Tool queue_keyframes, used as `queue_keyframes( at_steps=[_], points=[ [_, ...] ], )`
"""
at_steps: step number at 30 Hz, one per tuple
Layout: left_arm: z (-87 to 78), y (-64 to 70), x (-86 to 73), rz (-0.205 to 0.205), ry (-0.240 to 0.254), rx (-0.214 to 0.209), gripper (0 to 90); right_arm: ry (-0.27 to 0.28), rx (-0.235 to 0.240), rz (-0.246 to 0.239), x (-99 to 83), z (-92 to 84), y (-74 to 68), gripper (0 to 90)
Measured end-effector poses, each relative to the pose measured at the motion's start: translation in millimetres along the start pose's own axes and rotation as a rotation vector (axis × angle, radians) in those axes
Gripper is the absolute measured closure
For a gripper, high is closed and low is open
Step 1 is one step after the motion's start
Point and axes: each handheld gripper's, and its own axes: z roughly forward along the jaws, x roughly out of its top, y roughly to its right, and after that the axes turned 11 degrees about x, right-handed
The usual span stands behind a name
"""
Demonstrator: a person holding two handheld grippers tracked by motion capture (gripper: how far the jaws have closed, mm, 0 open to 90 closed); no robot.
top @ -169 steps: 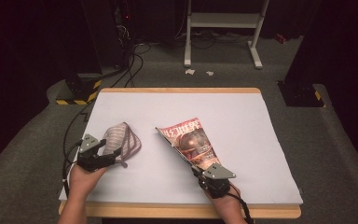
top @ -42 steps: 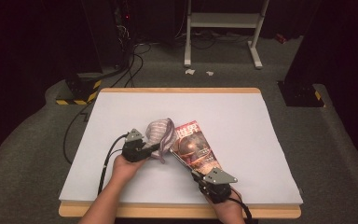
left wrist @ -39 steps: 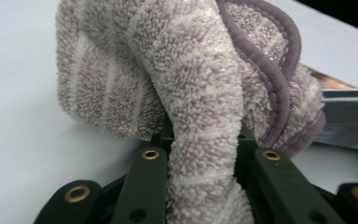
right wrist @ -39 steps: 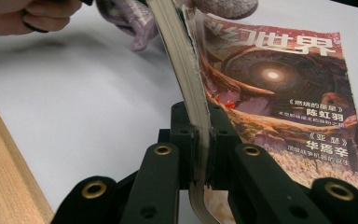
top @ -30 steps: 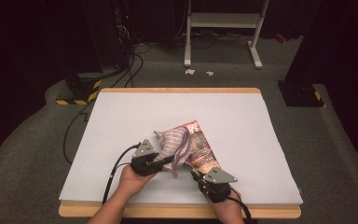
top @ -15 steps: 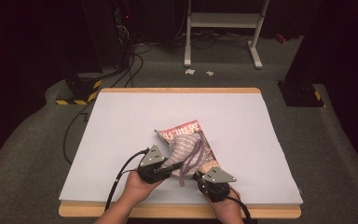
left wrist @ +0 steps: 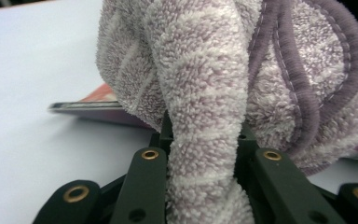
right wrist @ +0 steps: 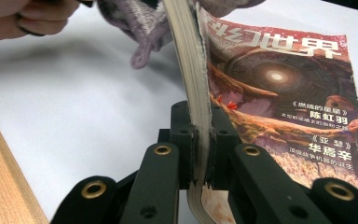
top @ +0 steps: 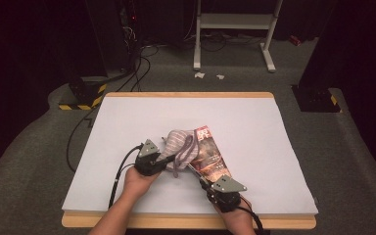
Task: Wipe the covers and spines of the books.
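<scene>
A purple-and-white striped towel point(top: 178, 144) hangs bunched from my left gripper point(top: 164, 159), which is shut on a fold of it. The towel rests against the left, far part of a magazine point(top: 211, 155) with a red cover. In the left gripper view the towel point(left wrist: 205, 84) rises between the jaws, and the magazine's edge point(left wrist: 86, 108) lies behind it on the table. My right gripper point(top: 203, 178) is shut on the magazine's near end. Seen from the right gripper, the magazine point(right wrist: 279, 84) runs away from the jaws, with the towel point(right wrist: 140, 23) at its far end.
The white tabletop point(top: 127, 117) has a wooden rim point(top: 186, 221) along the near side. A cable point(top: 120, 171) trails from the left gripper across the table. Cables, black stands and a white frame point(top: 235, 22) stand on the floor beyond the far edge.
My left gripper has carried the towel from the table's left to the right and nearer, onto the magazine's far end. The right gripper and the magazine have stayed put.
</scene>
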Motion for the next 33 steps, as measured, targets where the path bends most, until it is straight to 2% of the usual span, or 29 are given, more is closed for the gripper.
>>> queue_keyframes(
  at_steps=[1, 2, 3, 4, 7, 8, 9, 11, 13, 18, 20, 22, 23, 25, 26, 27, 29, 30, 31, 32, 33],
  points=[
    [6.5, -11.0, -2.1, -0.008, -0.017, 0.039, 73.6, -0.002, 0.000, -0.002, 0.0, 0.2, -0.2, 84.4],
    [6.5, -11.0, -2.1, -0.008, -0.017, 0.039, 73.6, -0.002, 0.000, -0.002, 0.0, 0.2, -0.2, 84.4],
    [12.2, -21.1, -4.3, -0.026, -0.031, 0.067, 73.5, -0.003, -0.002, -0.004, 0.1, 0.6, -0.9, 84.3],
    [14.8, -25.7, -5.3, -0.034, -0.038, 0.081, 73.5, -0.004, -0.003, -0.007, 0.1, 0.7, -1.1, 84.3],
    [20.6, -36.0, -7.0, -0.052, -0.053, 0.117, 73.5, -0.003, -0.003, -0.011, 0.1, 1.1, -1.6, 84.3],
    [20.6, -36.0, -7.0, -0.052, -0.053, 0.117, 73.5, -0.003, -0.004, -0.011, 0.1, 1.0, -1.7, 84.3],
    [24.0, -41.3, -7.7, -0.058, -0.060, 0.148, 73.5, -0.002, -0.003, -0.011, 0.1, 0.9, -1.6, 84.3],
    [25.8, -44.3, -8.6, -0.067, -0.064, 0.152, 73.5, -0.002, -0.003, -0.011, 0.1, 0.8, -1.4, 84.3],
    [27.1, -46.2, -9.8, -0.080, -0.071, 0.141, 73.6, -0.003, -0.003, -0.012, 0.0, 0.9, -1.4, 84.3],
    [19.6, -37.4, -8.7, -0.057, -0.064, 0.093, 74.0, 0.000, -0.004, -0.010, -0.3, 0.9, -1.6, 84.3],
    [15.7, -32.8, -7.7, -0.060, -0.054, 0.056, 74.0, 0.001, -0.005, -0.010, -0.4, 0.8, -1.7, 84.3],
    [14.3, -30.7, -7.3, -0.053, -0.048, 0.049, 74.1, 0.003, -0.007, -0.007, -0.4, 0.6, -1.5, 84.3],
    [9.7, -22.7, -6.0, -0.038, -0.035, 0.024, 74.1, 0.004, -0.006, -0.005, -0.4, 0.5, -1.4, 84.3],
    [5.2, -14.4, -4.4, -0.020, -0.023, 0.005, 74.1, 0.007, -0.005, -0.003, -0.4, 0.5, -1.1, 84.3],
    [5.2, -14.4, -4.4, -0.020, -0.023, 0.005, 74.1, 0.009, -0.005, -0.002, -0.4, 0.5, -1.0, 84.3],
    [0.4, -4.5, -2.7, 0.008, -0.010, -0.009, 74.1, 0.008, -0.005, -0.001, -0.4, 0.5, -0.8, 84.3],
    [-3.9, 3.7, -0.6, 0.024, 0.002, -0.030, 74.0, 0.011, -0.005, 0.004, -0.6, 0.3, -0.4, 84.3],
    [-3.9, 3.7, -0.6, 0.024, 0.002, -0.030, 74.0, 0.011, -0.005, 0.004, -0.6, 0.3, -0.4, 84.3],
    [-7.2, 10.0, 1.2, 0.037, 0.010, -0.045, 74.0, 0.014, -0.005, 0.007, -0.6, -0.1, 0.1, 84.3],
    [-12.6, 20.5, 4.1, 0.067, 0.022, -0.063, 74.0, 0.016, -0.006, 0.008, -0.6, -0.3, 0.4, 84.3],
    [-12.6, 20.5, 4.1, 0.067, 0.022, -0.063, 74.0, 0.017, -0.006, 0.010, -0.5, -0.6, 0.5, 84.3]
  ],
)
